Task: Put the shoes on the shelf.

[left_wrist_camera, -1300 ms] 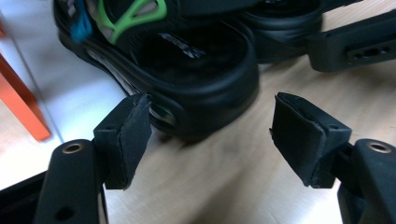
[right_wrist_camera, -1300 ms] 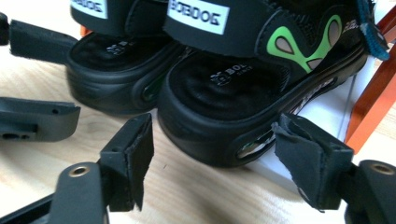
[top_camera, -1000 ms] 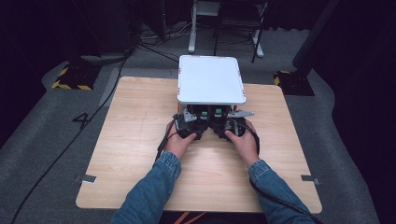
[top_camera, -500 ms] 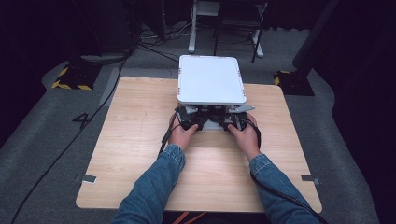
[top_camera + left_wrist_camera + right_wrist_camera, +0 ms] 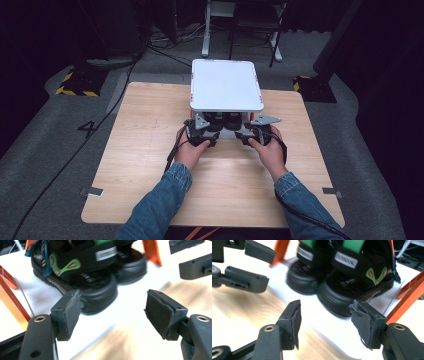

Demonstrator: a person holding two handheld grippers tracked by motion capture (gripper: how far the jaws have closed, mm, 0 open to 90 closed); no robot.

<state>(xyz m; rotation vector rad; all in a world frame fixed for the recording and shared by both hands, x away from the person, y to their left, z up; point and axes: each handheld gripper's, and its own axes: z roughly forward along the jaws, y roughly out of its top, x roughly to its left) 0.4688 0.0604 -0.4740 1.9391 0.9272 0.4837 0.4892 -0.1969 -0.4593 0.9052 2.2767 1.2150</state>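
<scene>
Pair of black sandals [image 5: 87,277] with green trim: side by side on the white lower shelf [image 5: 37,295] of a small rack, under its white top board [image 5: 226,84], between orange legs [image 5: 409,297]. The rack stands at the far middle of the wooden table [image 5: 150,150].

My left gripper [image 5: 112,312]: released, nothing between the pads, just short of the nearer sandal's toe.

My right gripper [image 5: 324,322]: released, jaws just been opening again after a partial close, nothing between them, just in front of the other sandal [image 5: 352,290].

Both my hands [image 5: 192,150] sit close together at the rack's near edge.
</scene>
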